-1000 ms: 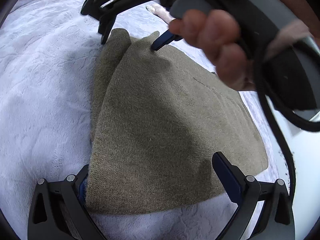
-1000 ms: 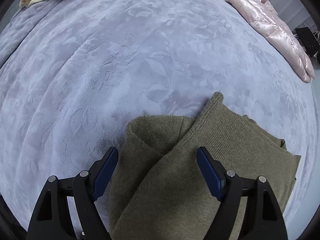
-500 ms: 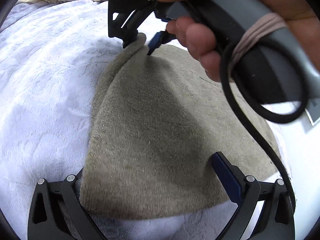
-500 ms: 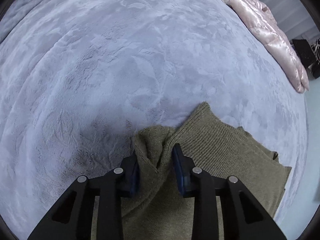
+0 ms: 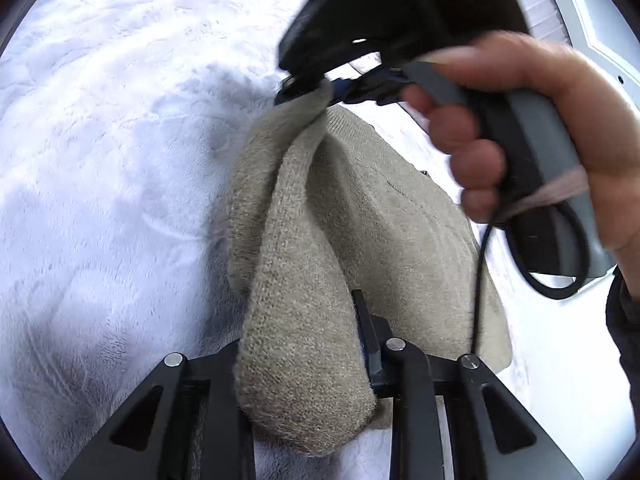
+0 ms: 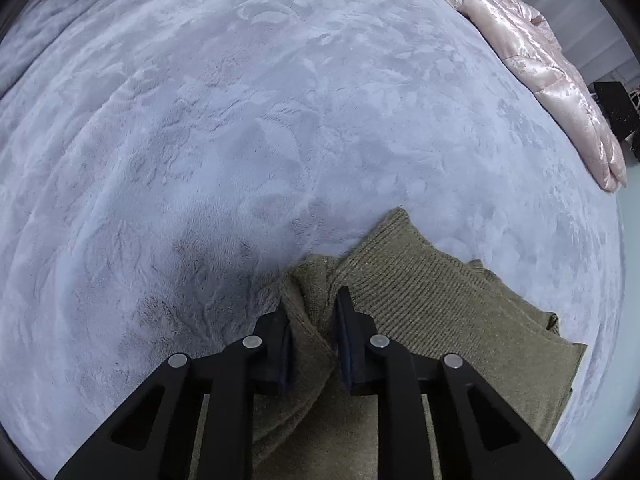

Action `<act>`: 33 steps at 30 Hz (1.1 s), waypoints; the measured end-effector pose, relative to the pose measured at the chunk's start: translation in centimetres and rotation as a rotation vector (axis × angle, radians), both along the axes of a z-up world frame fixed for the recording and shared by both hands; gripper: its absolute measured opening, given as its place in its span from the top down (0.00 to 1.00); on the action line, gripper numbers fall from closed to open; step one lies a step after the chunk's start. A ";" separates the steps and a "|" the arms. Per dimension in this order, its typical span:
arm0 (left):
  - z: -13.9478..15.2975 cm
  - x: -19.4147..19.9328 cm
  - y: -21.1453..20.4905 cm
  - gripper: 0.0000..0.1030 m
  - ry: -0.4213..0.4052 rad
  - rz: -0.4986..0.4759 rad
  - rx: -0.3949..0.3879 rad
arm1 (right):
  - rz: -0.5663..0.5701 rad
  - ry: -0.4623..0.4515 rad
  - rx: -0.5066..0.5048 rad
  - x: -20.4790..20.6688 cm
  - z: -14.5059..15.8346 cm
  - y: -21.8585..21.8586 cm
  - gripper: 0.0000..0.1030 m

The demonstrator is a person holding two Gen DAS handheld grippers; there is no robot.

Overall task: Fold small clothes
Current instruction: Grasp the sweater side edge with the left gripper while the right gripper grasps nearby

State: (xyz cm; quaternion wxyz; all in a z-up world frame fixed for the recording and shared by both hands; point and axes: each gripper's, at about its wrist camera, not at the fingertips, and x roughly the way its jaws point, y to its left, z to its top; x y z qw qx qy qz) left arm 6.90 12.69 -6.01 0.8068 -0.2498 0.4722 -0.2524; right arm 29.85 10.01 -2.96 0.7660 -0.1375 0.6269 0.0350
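Sweater (image 5: 360,216) lay on the bed (image 5: 120,160), one edge bunched and lifted off it. The left hand-held gripper (image 5: 304,360) had just closed onto that fold's near end; the right hand-held gripper (image 6: 312,320) had just closed onto its far corner.

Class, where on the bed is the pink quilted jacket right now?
In the right wrist view, the pink jacket lies at the upper right edge of the grey blanket, well beyond and apart from the olive sweater.

both jaws newly clamped, sweater (image 5: 304,264) edge seemingly lifted
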 end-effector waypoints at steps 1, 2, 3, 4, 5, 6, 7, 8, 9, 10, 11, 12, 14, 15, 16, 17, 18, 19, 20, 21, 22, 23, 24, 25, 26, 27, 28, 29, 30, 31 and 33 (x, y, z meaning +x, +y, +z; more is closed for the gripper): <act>0.2 -0.1 -0.2 0.77 0.003 -0.001 0.010 | -0.005 -0.003 0.027 0.0 0.5 -0.5 0.81; 0.7 -0.3 -0.6 0.78 0.000 -0.002 0.024 | -0.008 -0.006 0.050 -0.1 0.9 -0.8 0.81; 1.0 -0.2 -0.6 0.78 -0.006 -0.004 0.041 | -0.009 -0.012 0.071 -0.4 1.2 -1.1 0.81; 1.6 -0.6 -1.4 0.79 -0.014 -0.006 0.059 | -0.009 -0.020 0.088 -0.5 1.6 -1.4 0.81; 2.1 -0.8 -1.9 0.79 -0.020 -0.007 0.083 | -0.006 -0.027 0.100 -0.7 1.9 -1.6 0.82; 2.5 -1.0 -2.5 0.79 -0.022 -0.006 0.104 | 0.001 -0.038 0.110 -0.9 2.3 -1.7 0.82; 2.9 -1.2 -2.7 0.79 -0.021 -0.005 0.126 | 0.007 -0.048 0.119 -0.9 2.7 -1.9 0.82; 3.2 -1.4 -3.2 0.79 -0.018 -0.003 0.150 | 0.008 -0.056 0.129 -1.0 3.0 -2.2 0.82; 3.8 -1.5 -3.9 0.79 -0.020 0.000 0.178 | 0.010 -0.065 0.142 -1.2 3.4 -2.5 0.82; 4.6 -0.9 -5.1 0.80 -0.025 0.001 0.204 | 0.011 -0.073 0.154 -1.5 3.8 -2.6 0.82; 5.2 -1.2 -5.9 0.80 -0.036 0.001 0.240 | 0.012 -0.081 0.167 -1.8 4.2 -2.9 0.82; 5.9 -1.5 -6.7 0.80 -0.049 0.000 0.278 | 0.013 -0.088 0.178 -1.6 4.4 -3.6 0.82; 6.8 -2.2 -8.1 0.80 -0.068 -0.002 0.341 | 0.008 -0.103 0.203 -2.0 5.3 -4.5 0.82; 7.1 -2.4 -8.8 0.80 -0.075 -0.004 0.369 | 0.006 -0.112 0.216 -2.2 5.8 -5.2 0.82; 7.5 -2.6 -9.6 0.80 -0.080 -0.004 0.396 | 0.004 -0.121 0.226 -2.4 6.2 -5.8 0.82; 8.0 -2.3 -11.9 0.80 -0.080 -0.004 0.414 | 0.002 -0.129 0.233 -2.3 6.5 -6.5 0.82; 8.2 -2.3 -12.4 0.80 -0.081 -0.005 0.424 | -0.002 -0.136 0.242 -2.5 6.9 -7.0 0.82; 8.5 -2.4 -12.9 0.80 -0.083 -0.006 0.436 | -0.006 -0.142 0.252 -2.8 7.2 -7.6 0.82; 8.8 -2.5 -13.5 0.80 -0.083 -0.006 0.450 | -0.010 -0.149 0.262 -3.1 7.5 -8.3 0.82; 9.1 -2.6 -13.9 0.80 -0.080 -0.006 0.460 | -0.014 -0.154 0.269 -3.2 7.9 -8.9 0.82; 9.6 -2.7 -14.3 0.80 -0.081 -0.009 0.470 | -0.019 -0.158 0.279 -3.4 8.2 -9.5 0.82; 10.0 -2.9 -14.9 0.80 -0.085 -0.011 0.483 | -0.024 -0.162 0.291 -3.6 8.4 -10.2 0.82; 10.4 -3.0 -15.7 0.80 -0.092 -0.013 0.500 | -0.030 -0.166 0.304 -3.9 8.6 -10.9 0.82; 10.8 -3.2 -16.5 0.80 -0.100 -0.017 0.520 | -0.035 -0.171 0.314 -4.1 8.9 -11.6 0.82; 11.4 -2.8 -15.9 0.80 -0.108 -0.018 0.542 | -0.039 -0.177 0.325 -4.3 9.1 -12.3 0.82; 12.0 -3.0 -15.9 0.80 -0.117 -0.019 0.570 | -0.044 -0.183 0.334 -4.5 9.4 -12.9 0.82; 12.5 -3.1 -16.4 0.80 -0.125 -0.022 0.595 | -0.050 -0.188 0.344 -4.7 9.6 -13.5 0.82; 12.9 -3.2 -17.5 0.80 -0.136 -0.025 0.628 | -0.057 -0.194 0.356 -5.0 9.9 -14.3 0.82; 13.6 -3.7 -16.9 0.80 -0.142 -0.025 0.650 | -0.063 -0.201 0.365 -5.2 10.1 -14.9 0.82; 13.8 -3.7 -17.3 0.80 -0.145 -0.027 0.661 | -0.070 -0.206 0.376 -5.4 10.4 -15.5 0.82; 14.1 -4.1 -18.3 0.80 -0.150 -0.038 0.674 | -0.079 -0.218 0.398 -5.7 10.8 -16.6 0.82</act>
